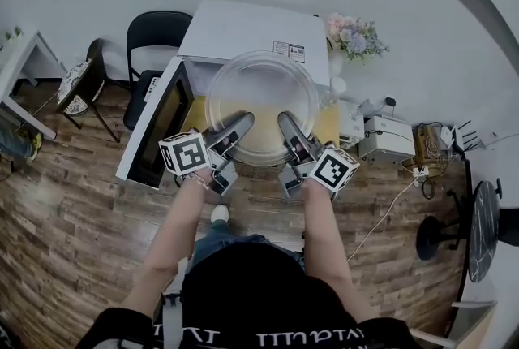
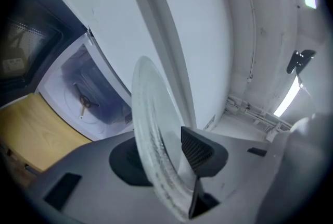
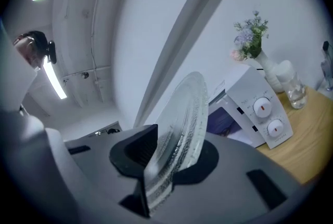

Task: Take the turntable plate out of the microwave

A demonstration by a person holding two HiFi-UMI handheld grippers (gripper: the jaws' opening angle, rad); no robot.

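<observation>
Turntable plate (image 1: 261,92) clamped by our left tongs (image 1: 243,122) and right tongs (image 1: 285,122) above the open microwave (image 1: 243,27); its label (image 1: 289,51) is unreadable, flowers (image 1: 354,36) beside.

There are 1 plate (image 1: 261,88), 1 microwave (image 1: 243,27), 2 grippers (image 1: 242,124) (image 1: 286,122) and 1 bouquet (image 1: 354,36).

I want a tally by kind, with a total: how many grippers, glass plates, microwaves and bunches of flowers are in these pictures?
Grippers: 2, the left gripper and the right gripper
Turntable plate: 1
Microwave: 1
Flower bunch: 1
Total: 5
</observation>
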